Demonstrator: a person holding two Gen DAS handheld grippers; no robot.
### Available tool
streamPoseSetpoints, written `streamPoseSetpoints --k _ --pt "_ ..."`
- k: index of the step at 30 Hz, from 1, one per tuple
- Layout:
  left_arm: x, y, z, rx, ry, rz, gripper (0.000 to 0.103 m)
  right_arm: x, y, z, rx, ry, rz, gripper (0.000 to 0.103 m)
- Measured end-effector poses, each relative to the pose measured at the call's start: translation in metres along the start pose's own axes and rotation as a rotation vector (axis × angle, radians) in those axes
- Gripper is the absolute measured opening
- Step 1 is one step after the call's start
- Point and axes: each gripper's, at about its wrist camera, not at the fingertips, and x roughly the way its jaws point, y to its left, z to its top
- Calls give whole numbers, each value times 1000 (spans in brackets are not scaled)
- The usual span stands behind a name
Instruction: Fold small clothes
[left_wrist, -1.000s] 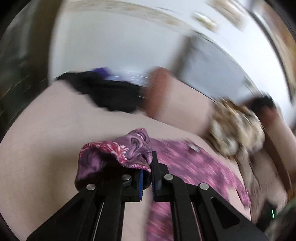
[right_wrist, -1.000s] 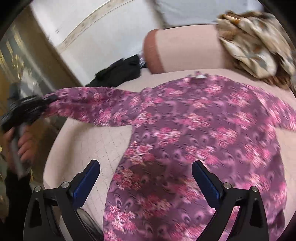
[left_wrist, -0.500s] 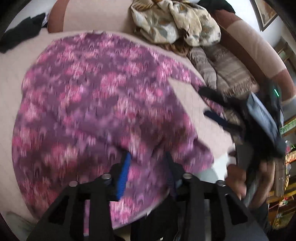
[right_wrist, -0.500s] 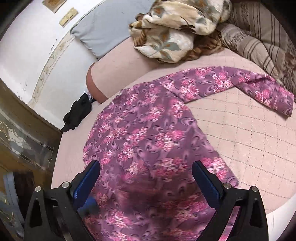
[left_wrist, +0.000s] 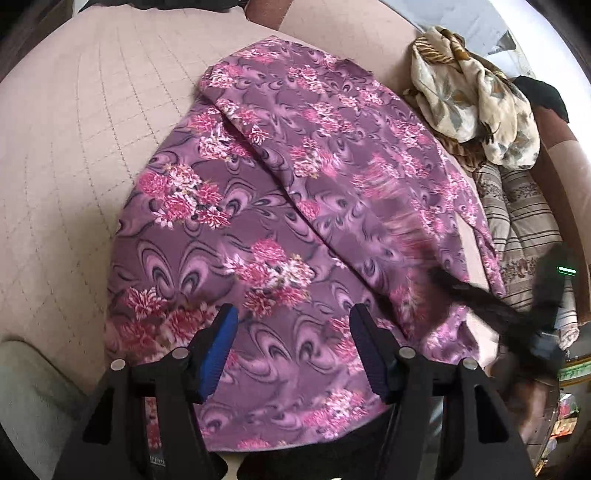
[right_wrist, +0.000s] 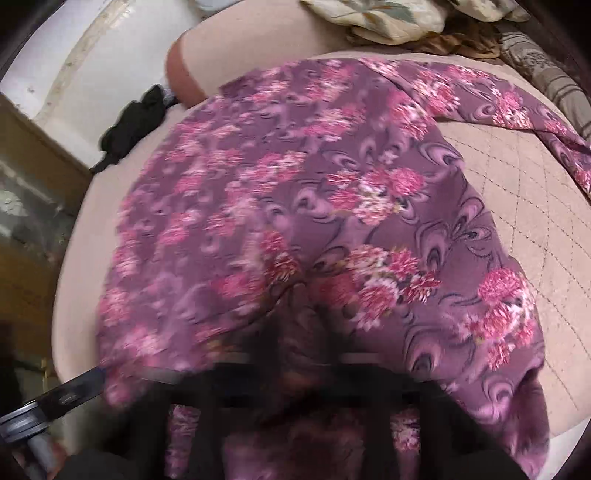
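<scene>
A purple floral top (left_wrist: 280, 206) lies on the pink quilted bed (left_wrist: 74, 147). Its left sleeve is folded in across the body. My left gripper (left_wrist: 291, 332) is open and empty, just above the hem. My right gripper (left_wrist: 480, 295) shows as a dark blur at the right of the left wrist view. In the right wrist view the top (right_wrist: 314, 192) fills the frame and the right gripper (right_wrist: 299, 332) is blurred, its fingers close together with purple cloth bunched between them. The right sleeve (right_wrist: 535, 110) lies spread out to the right.
A crumpled beige floral cloth (left_wrist: 472, 96) and a striped blanket (left_wrist: 524, 221) lie at the bed's right side. A black garment (right_wrist: 136, 122) sits at the far left corner by the pink bolster (right_wrist: 192, 66). The bed's near edge is just below the hem.
The left gripper let go of the sleeve, which now lies folded over the body, and opened near the hem. The right gripper moved down onto the hem and closed on the cloth.
</scene>
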Motion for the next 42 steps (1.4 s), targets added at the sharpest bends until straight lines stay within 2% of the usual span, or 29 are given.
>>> streamPoseSetpoints --k 1,2,4,6,9,10,11,12,14,15,16,20,24,28,32,39,42 --pt "4 -1 1 7 -1 11 62 -19 2 0 1 -27 45 11" --pt "6 1 1 4 6 22 62 -31 5 1 -14 -45 56 11" --pt "6 5 -3 -4 16 10 62 -57 11 -3 -56 -87 31 11" --pt "8 6 -5 -8 22 9 62 -50 2 -9 -28 -75 11 12" --pt "3 -2 -8 6 22 -13 62 -6 -13 -19 3 58 -61 16" --pt "-1 -6 -10 18 14 -14 62 -8 -14 -21 10 54 -56 19" --pt "-8 -13 -12 44 -5 -14 63 -21 -12 -23 9 13 -25 38" --pt "-14 -20 -16 69 -21 -9 64 -37 -11 -25 6 -35 3 69" --pt "-26 -31 -22 81 -68 -7 64 -66 -11 -26 15 -128 22 94" --pt "-36 -39 -26 80 -106 -16 64 -86 -15 -28 30 -179 25 95" --pt "-43 -46 -30 84 -126 -26 64 -93 -16 -29 42 -190 30 95" --pt "-63 -78 -43 117 -162 -42 67 -126 -39 -36 138 -222 78 95" --pt "-79 -112 -53 199 -173 -26 70 -152 -65 -44 201 -256 104 95" --pt "-88 -130 -63 241 -193 16 74 -157 -84 -52 272 -255 147 95" --pt "-86 -133 -71 223 -180 28 74 -161 -100 -58 332 -254 181 95" --pt "-78 -141 -79 227 -158 59 74 -174 -111 -56 343 -279 162 95" --pt "-74 -146 -81 237 -154 62 74 -178 -118 -56 384 -302 86 95"
